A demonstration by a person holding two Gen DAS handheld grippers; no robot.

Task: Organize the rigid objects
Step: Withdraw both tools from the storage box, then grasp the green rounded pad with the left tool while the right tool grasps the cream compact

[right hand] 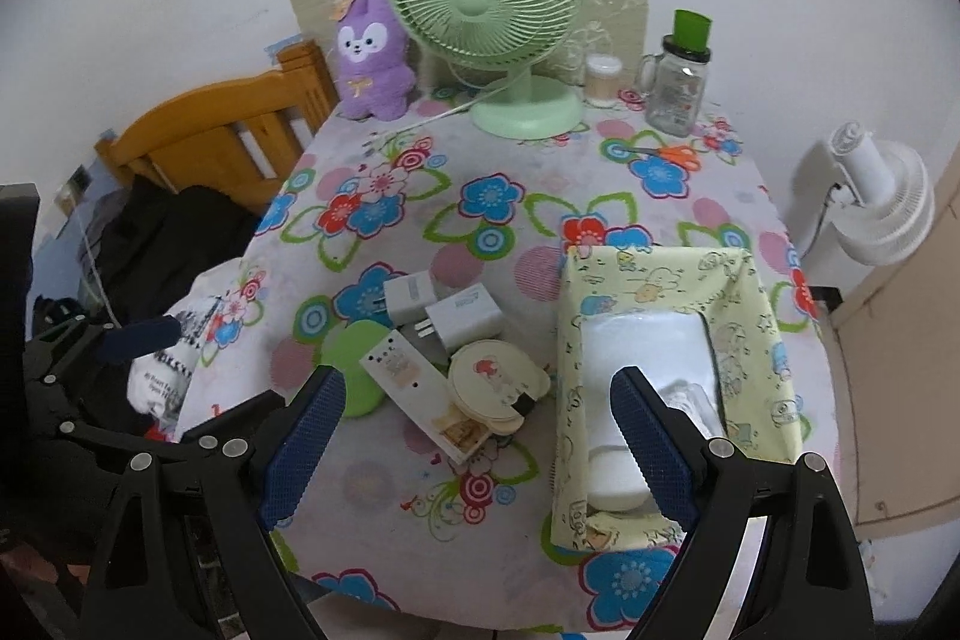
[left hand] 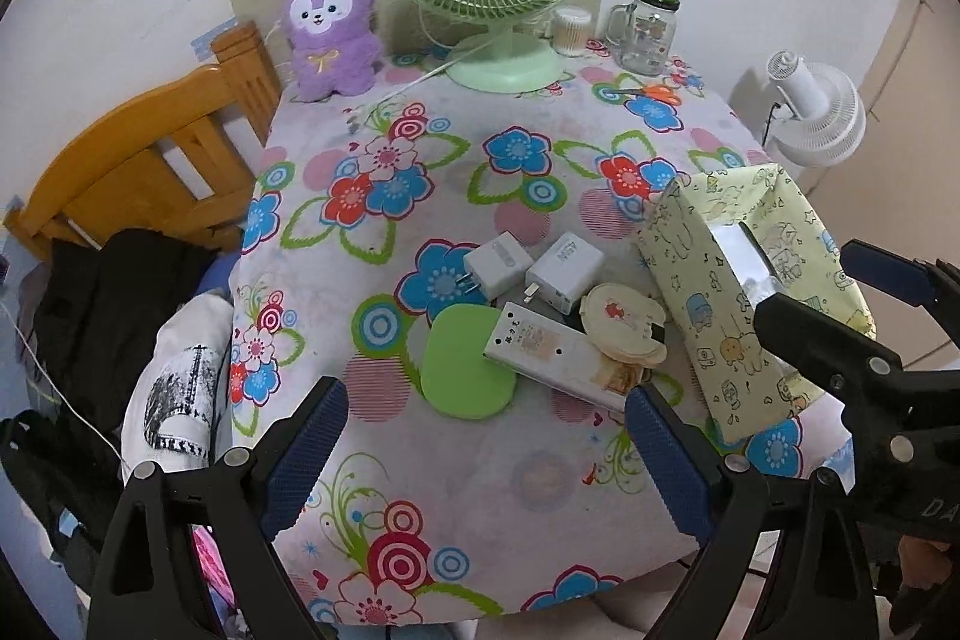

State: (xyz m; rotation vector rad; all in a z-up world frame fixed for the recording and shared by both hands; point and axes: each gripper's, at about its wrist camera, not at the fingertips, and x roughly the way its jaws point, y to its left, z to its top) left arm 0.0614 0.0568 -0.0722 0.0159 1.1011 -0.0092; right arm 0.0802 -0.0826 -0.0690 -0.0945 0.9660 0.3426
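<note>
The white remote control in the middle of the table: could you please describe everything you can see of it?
The white remote control is a long, flat, plastic-looking bar with a worn label and small holes on its face. It lies flat and diagonal, its far end overlapping the green disc, and the round cream case rests across it. Nothing grips it.

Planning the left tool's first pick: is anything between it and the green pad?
Nothing visible stands between the open left tool and the green pad; only bare cloth. The white remote overlaps the pad's right edge.
</note>
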